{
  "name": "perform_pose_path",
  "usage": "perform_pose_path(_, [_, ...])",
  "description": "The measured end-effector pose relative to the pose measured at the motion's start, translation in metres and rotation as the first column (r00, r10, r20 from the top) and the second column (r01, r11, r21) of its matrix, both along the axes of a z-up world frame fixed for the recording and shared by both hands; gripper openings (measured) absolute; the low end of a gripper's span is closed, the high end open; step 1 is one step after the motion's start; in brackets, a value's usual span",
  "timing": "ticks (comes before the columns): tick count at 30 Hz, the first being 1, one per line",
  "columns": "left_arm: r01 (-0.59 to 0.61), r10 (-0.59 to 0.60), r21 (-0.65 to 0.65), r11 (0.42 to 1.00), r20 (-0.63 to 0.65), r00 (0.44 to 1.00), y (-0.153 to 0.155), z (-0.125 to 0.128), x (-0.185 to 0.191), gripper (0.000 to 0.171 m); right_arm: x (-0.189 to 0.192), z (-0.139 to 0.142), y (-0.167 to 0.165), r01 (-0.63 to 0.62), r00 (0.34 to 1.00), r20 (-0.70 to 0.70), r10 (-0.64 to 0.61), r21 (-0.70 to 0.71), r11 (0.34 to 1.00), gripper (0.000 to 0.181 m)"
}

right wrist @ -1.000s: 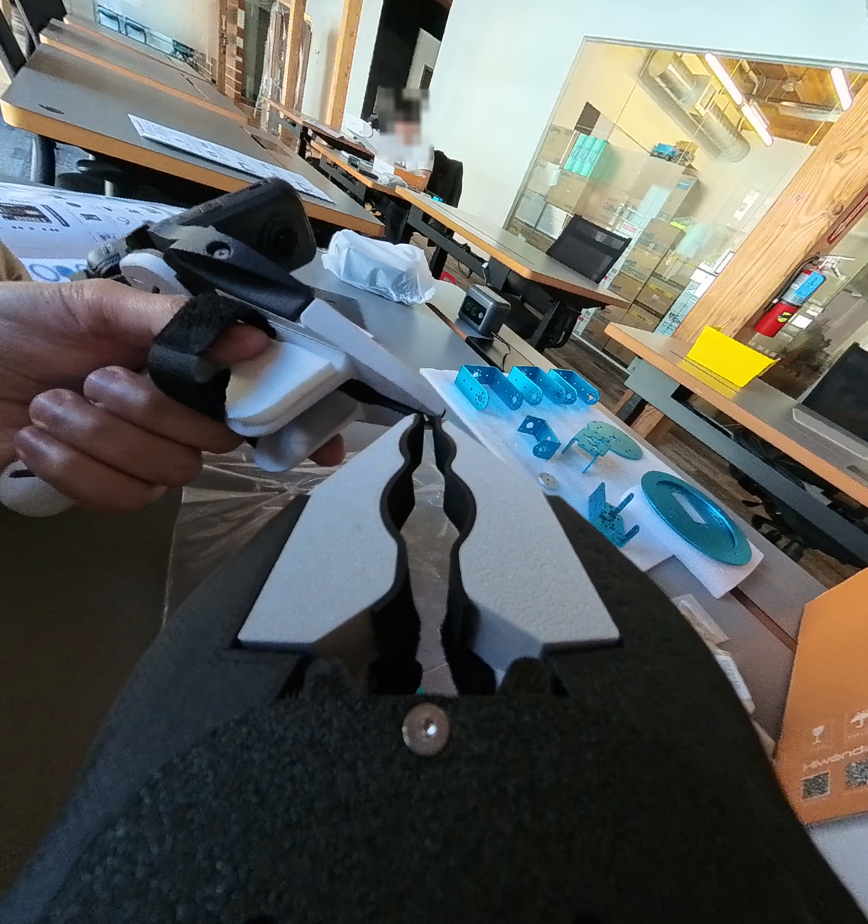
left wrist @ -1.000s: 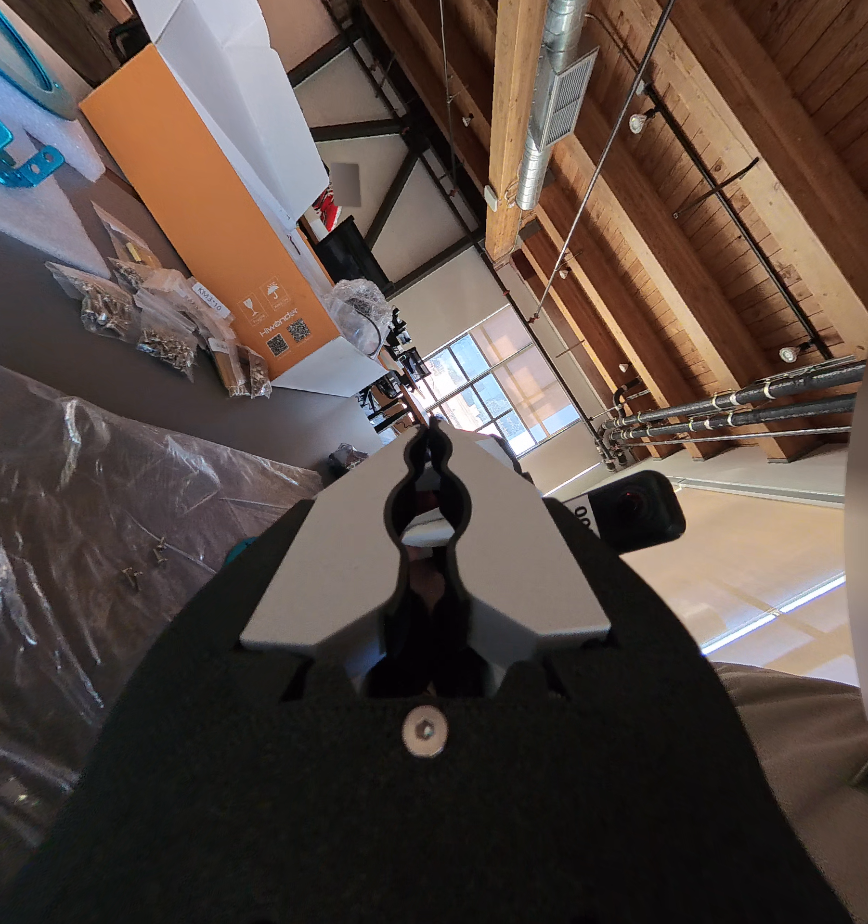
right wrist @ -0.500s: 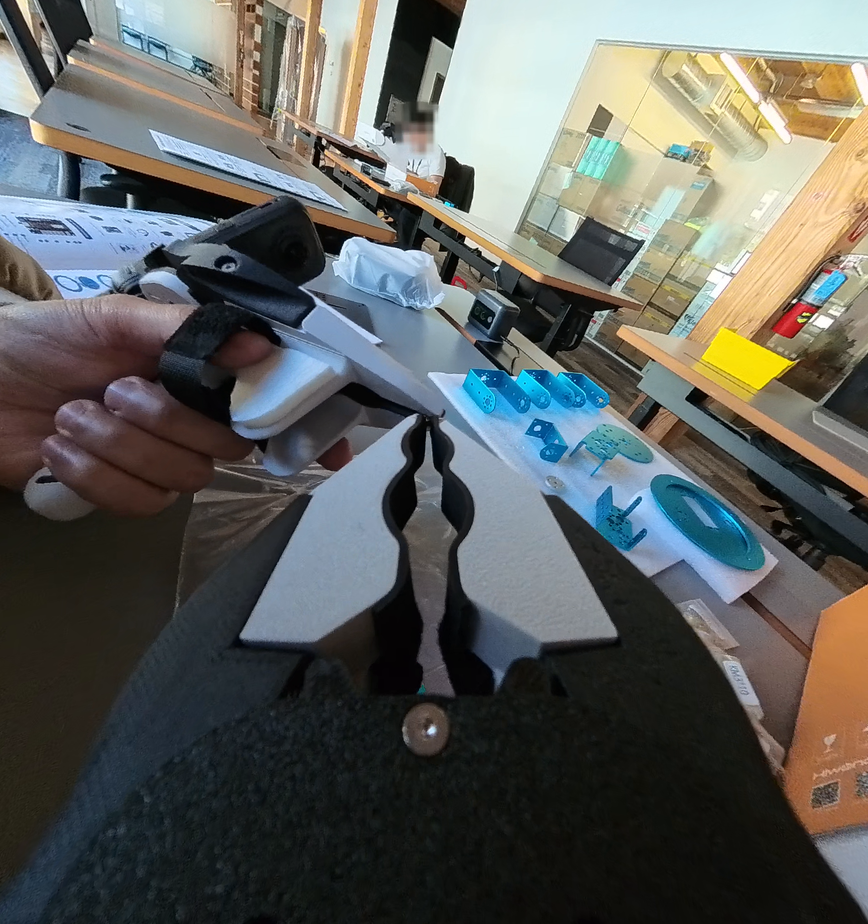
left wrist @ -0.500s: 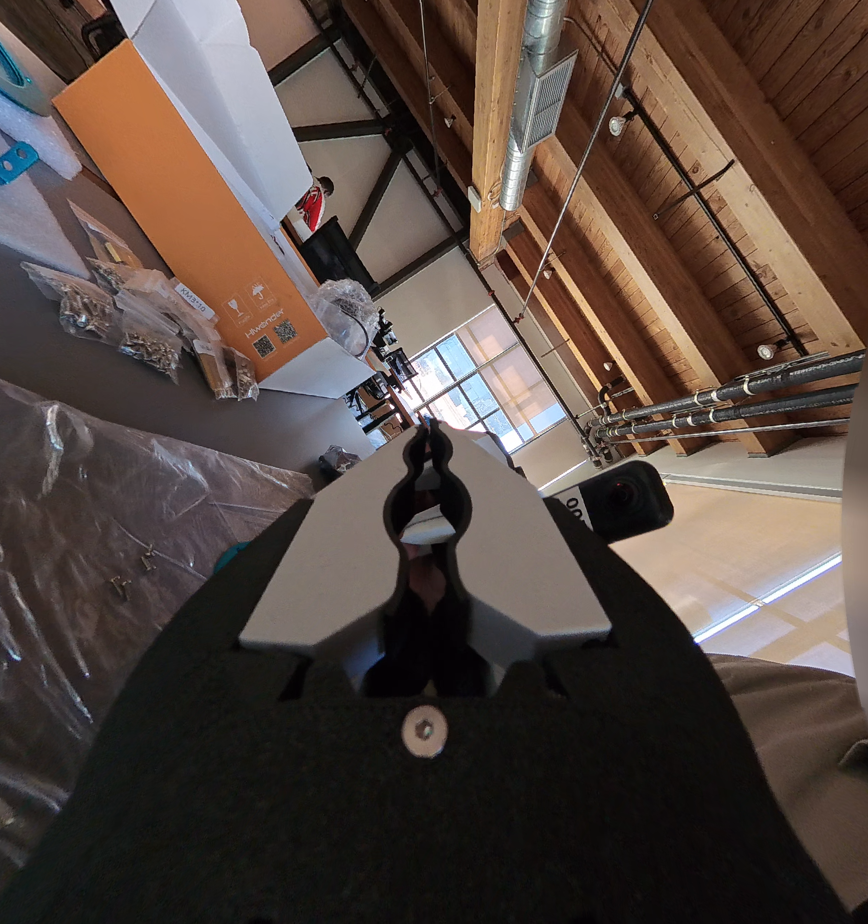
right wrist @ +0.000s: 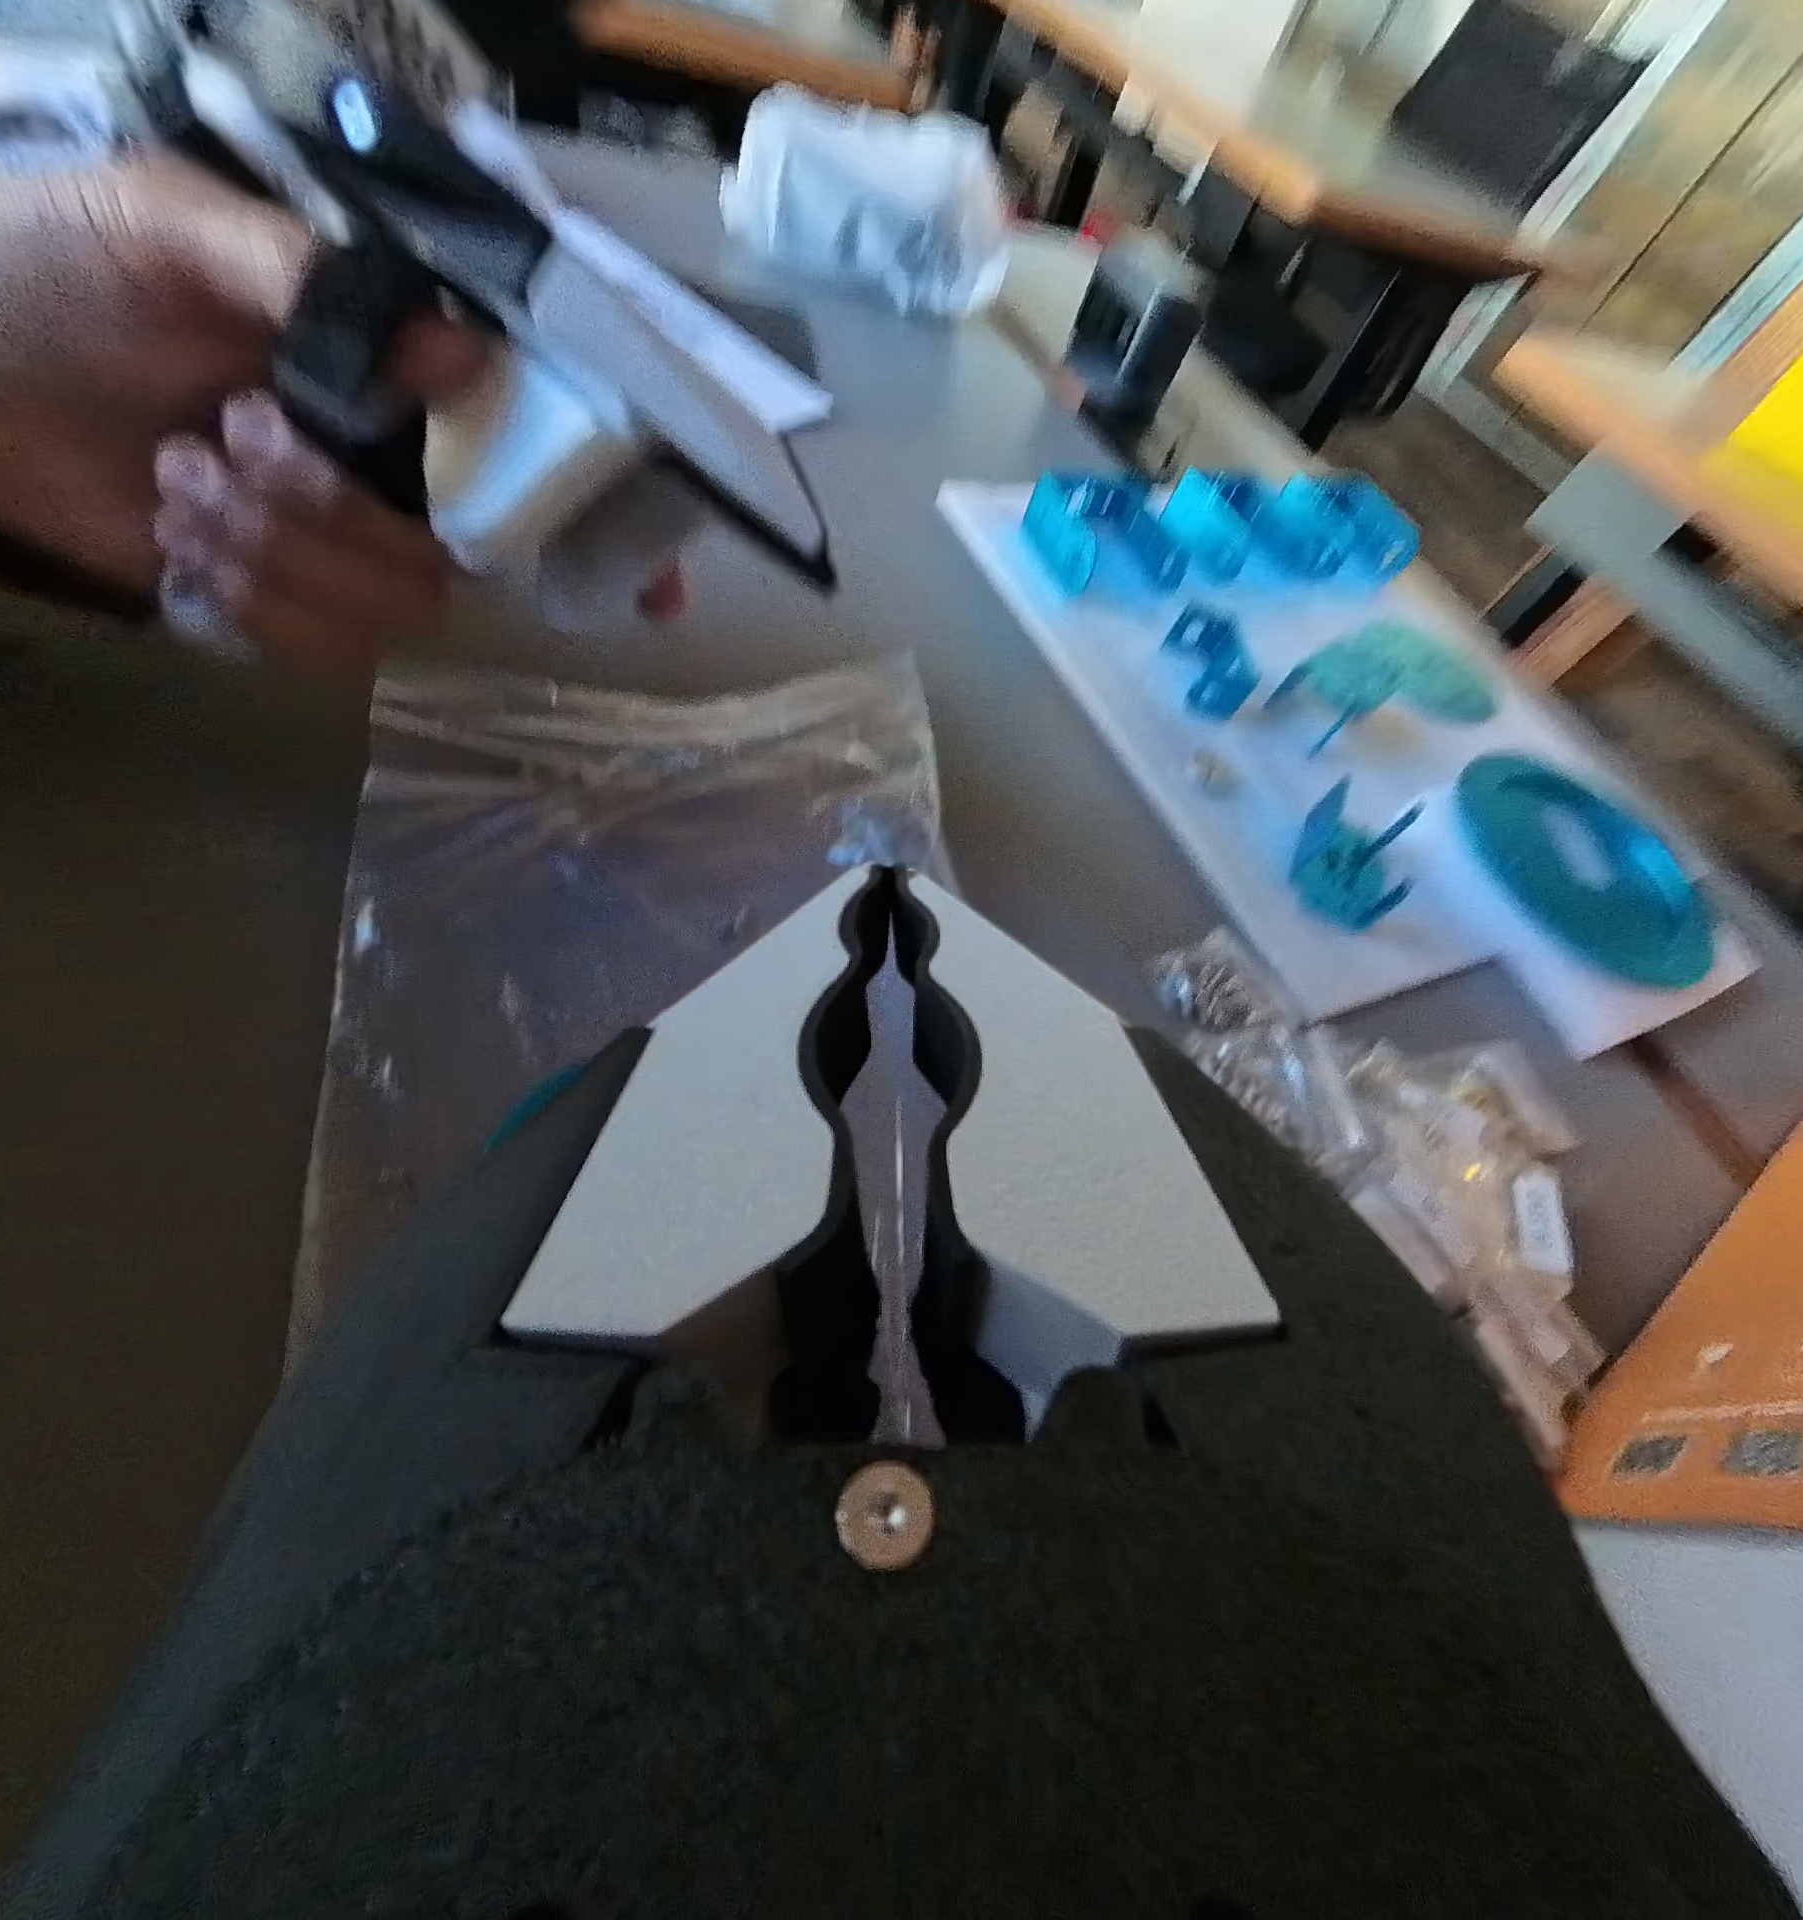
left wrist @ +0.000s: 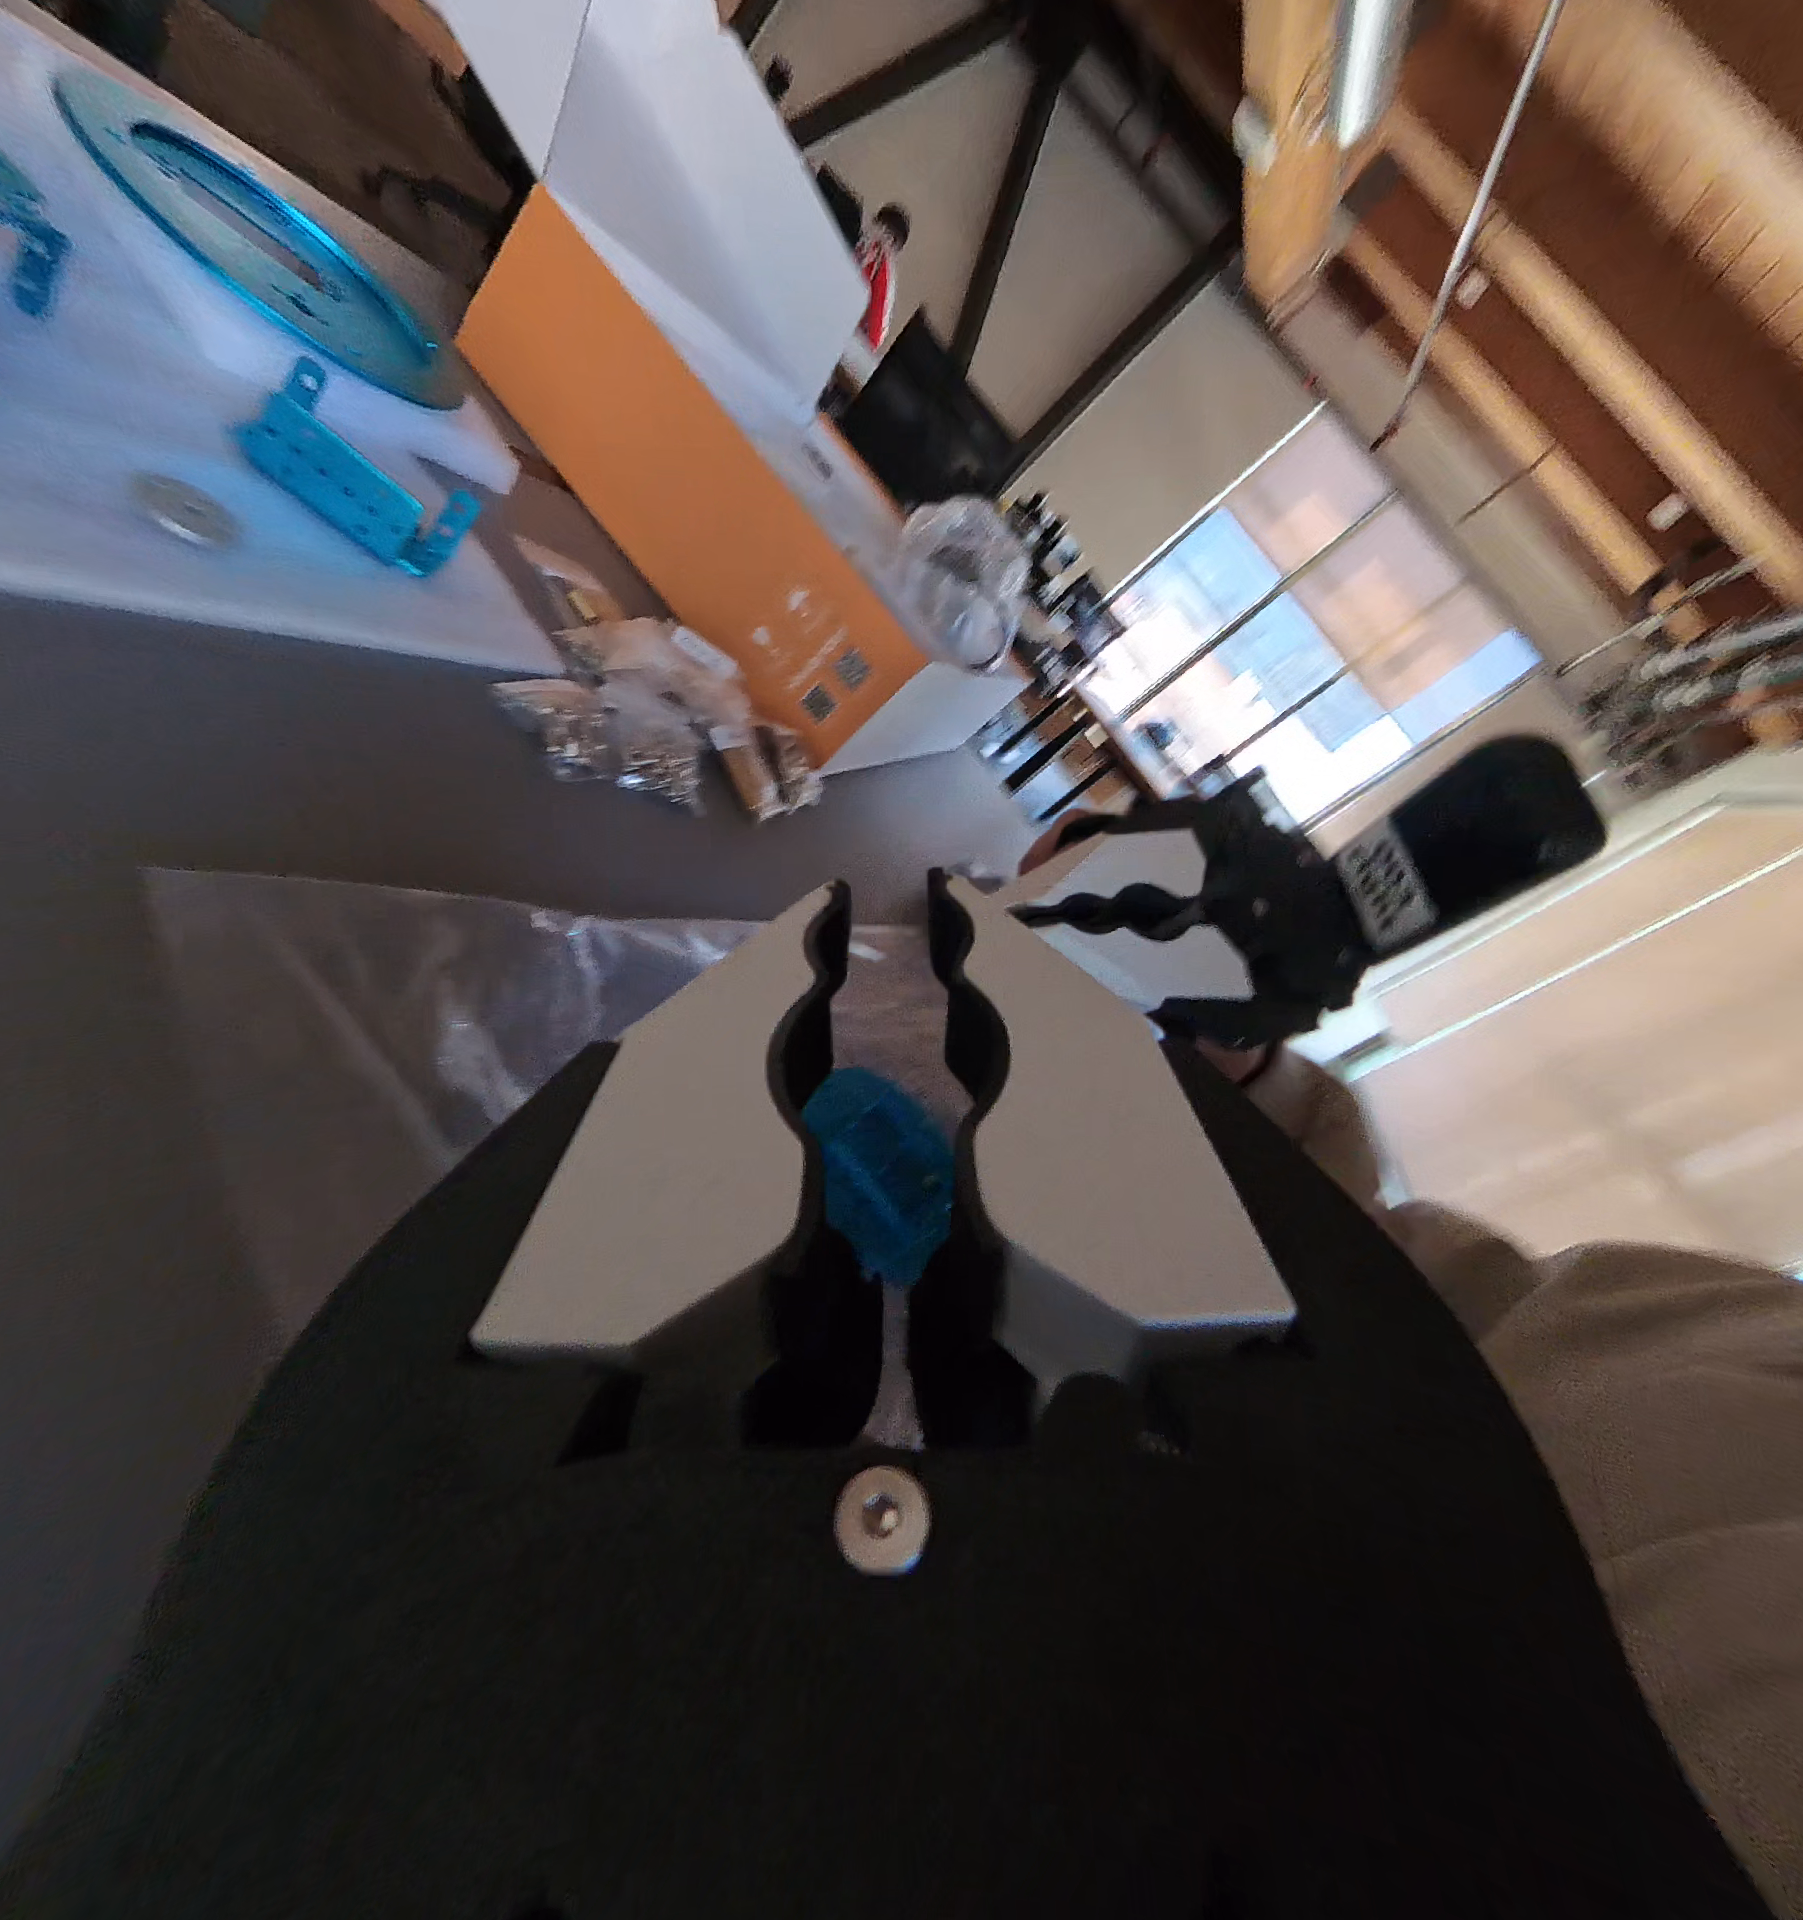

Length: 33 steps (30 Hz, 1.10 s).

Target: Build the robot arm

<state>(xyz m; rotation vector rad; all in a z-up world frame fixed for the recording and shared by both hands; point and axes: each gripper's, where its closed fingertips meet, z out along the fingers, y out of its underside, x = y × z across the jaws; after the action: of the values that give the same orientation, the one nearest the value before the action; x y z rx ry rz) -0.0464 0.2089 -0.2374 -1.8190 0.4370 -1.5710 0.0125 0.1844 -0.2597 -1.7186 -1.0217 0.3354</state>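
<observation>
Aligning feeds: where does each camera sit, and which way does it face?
Left wrist view: on the left gripper, rolled sideways, facing across the grey table toward windows; open jaws, beige sleeve, right gripper.
Right wrist view: on the right gripper, facing down the table; shut jaws, a hand holding the left gripper.
Shared: white foam sheet, orange box.

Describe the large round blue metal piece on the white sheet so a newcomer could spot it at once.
Start at the white foam sheet lying on the grey table, beside the orange cardboard box. The flat round blue metal plate lies at the sheet's end nearest that box. Unlike the small bent blue brackets around it, it is a wide disc with a slot in its middle.
</observation>
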Motion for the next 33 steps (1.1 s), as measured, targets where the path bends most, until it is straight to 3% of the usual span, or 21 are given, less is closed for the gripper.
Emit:
perform_pose_path(2, [0.035,-0.019,0.078,0.996,-0.196,0.980,0.004,-0.015,-0.010,0.014,0.004,-0.024,-0.007,-0.047,0.997,0.050,0.056,-0.173,0.984,0.000])
perform_pose_path(4, [0.115,-0.022,0.186,0.976,-0.438,0.899,0.009,-0.039,-0.022,0.014,0.005,-0.039,-0.005,-0.043,0.997,0.045,0.056,-0.249,0.968,0.002])
perform_pose_path(8, [0.368,0.017,0.398,0.840,-0.698,0.715,0.001,-0.065,-0.015,0.016,0.000,-0.069,-0.005,-0.049,0.991,0.106,0.087,-0.313,0.948,0.006])
perform_pose_path(10, [0.468,0.041,0.436,0.768,-0.763,0.645,-0.003,-0.070,-0.007,0.011,0.000,-0.068,-0.005,-0.041,0.991,0.109,0.077,-0.303,0.952,0.003])
perform_pose_path(12, [0.509,-0.043,0.306,0.805,-0.826,0.563,-0.007,-0.081,-0.002,0.013,0.002,-0.056,0.001,-0.015,0.997,0.064,0.033,-0.262,0.965,0.000])
perform_pose_path(14, [0.461,-0.129,0.194,0.866,-0.803,0.582,-0.011,-0.083,0.009,0.013,0.005,-0.043,0.006,0.011,1.000,0.012,-0.008,-0.235,0.972,0.000])
perform_pose_path(16, [0.467,-0.080,0.236,0.852,-0.823,0.563,-0.003,-0.080,0.011,0.013,0.008,-0.031,0.009,0.018,0.999,-0.034,-0.026,-0.211,0.977,0.000])
perform_pose_path(17, [0.498,-0.023,0.292,0.816,-0.845,0.534,0.005,-0.079,0.009,0.013,0.008,-0.027,0.008,0.007,0.999,-0.050,-0.018,-0.202,0.979,0.000])
perform_pose_path(19, [0.659,-0.074,0.326,0.678,-0.862,0.502,-0.004,-0.074,0.011,0.014,0.009,-0.026,0.006,-0.006,0.998,-0.058,-0.006,-0.205,0.979,0.000])
perform_pose_path(21, [0.817,-0.173,0.327,0.475,-0.875,0.451,-0.020,-0.070,0.012,0.019,0.007,-0.026,0.003,-0.035,0.996,-0.093,0.013,-0.238,0.971,0.000])
perform_pose_path(23, [0.889,-0.161,0.363,0.279,-0.895,0.416,-0.019,-0.066,0.014,0.020,0.004,-0.025,0.001,-0.061,0.990,-0.138,0.025,-0.262,0.963,0.000])
perform_pose_path(25, [0.917,-0.178,0.378,0.127,-0.901,0.396,-0.018,-0.062,0.017,0.020,0.002,-0.024,-0.001,-0.096,0.983,-0.175,0.049,-0.274,0.957,0.000])
perform_pose_path(30, [0.954,-0.201,0.272,-0.128,-0.949,0.244,-0.018,-0.077,0.010,0.019,0.003,-0.019,-0.002,-0.154,0.958,-0.281,0.061,-0.323,0.934,0.000])
perform_pose_path(33, [0.944,-0.179,0.221,-0.247,-0.967,0.179,-0.015,-0.094,0.009,0.019,0.006,-0.020,-0.002,-0.173,0.950,-0.307,0.061,-0.354,0.919,0.002])
